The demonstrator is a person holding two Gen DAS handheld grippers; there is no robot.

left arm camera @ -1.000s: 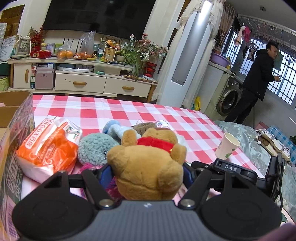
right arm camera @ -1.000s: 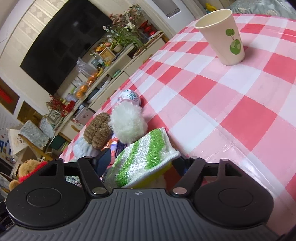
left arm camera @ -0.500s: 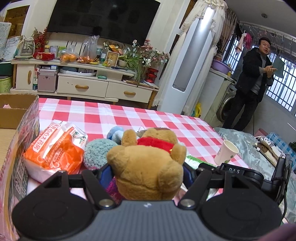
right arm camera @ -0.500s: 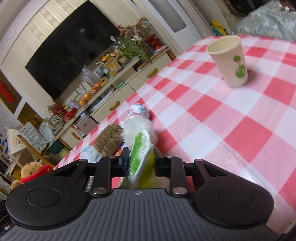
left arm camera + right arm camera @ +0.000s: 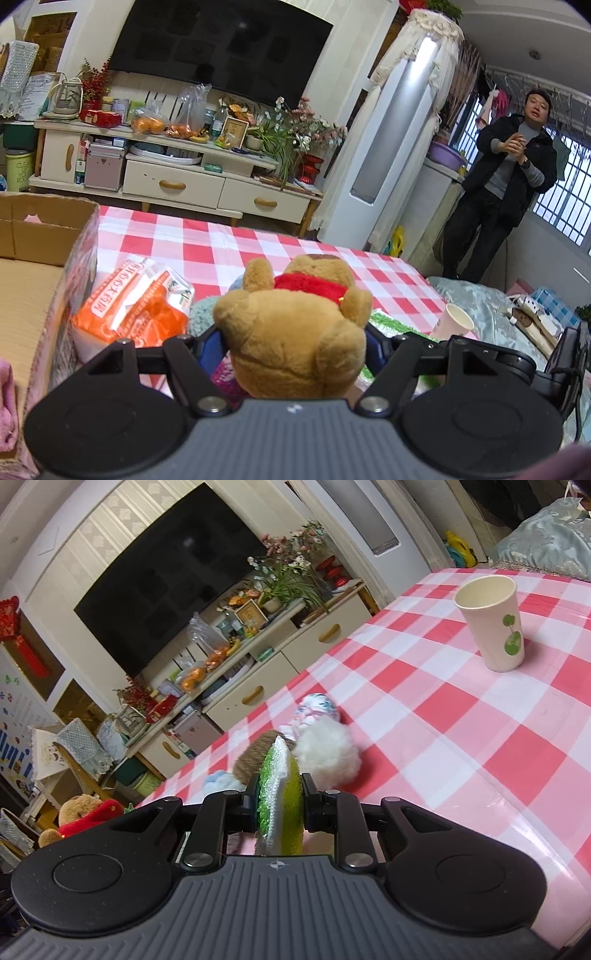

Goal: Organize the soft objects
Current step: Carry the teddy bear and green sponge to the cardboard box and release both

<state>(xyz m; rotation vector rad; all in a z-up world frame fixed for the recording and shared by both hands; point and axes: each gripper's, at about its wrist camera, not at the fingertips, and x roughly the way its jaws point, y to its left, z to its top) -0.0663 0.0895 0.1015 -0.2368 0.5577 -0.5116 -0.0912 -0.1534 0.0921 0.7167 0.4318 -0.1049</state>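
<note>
My left gripper (image 5: 293, 341) is shut on a brown teddy bear (image 5: 295, 332) with a red scarf and holds it above the table, beside an open cardboard box (image 5: 44, 258) on the left. My right gripper (image 5: 280, 797) is shut on a green, white and yellow sponge (image 5: 279, 786), squeezed thin and lifted off the checked tablecloth (image 5: 461, 738). The bear also shows at the left edge of the right wrist view (image 5: 83, 812). A white fluffy ball (image 5: 328, 755), a brown plush (image 5: 255, 757), a light blue plush (image 5: 219, 781) and a patterned ball (image 5: 317, 709) lie just beyond the sponge.
An orange snack bag (image 5: 133, 306) and a teal fluffy ball (image 5: 201, 314) lie by the box. A paper cup (image 5: 493, 624) stands at the far right of the table. A man (image 5: 506, 177) stands beyond the table. A TV cabinet (image 5: 173, 173) lines the far wall.
My right gripper closed on the sponge, squeezed it thin and lifted it off the table. My left gripper rose with the bear, bringing the box interior into view.
</note>
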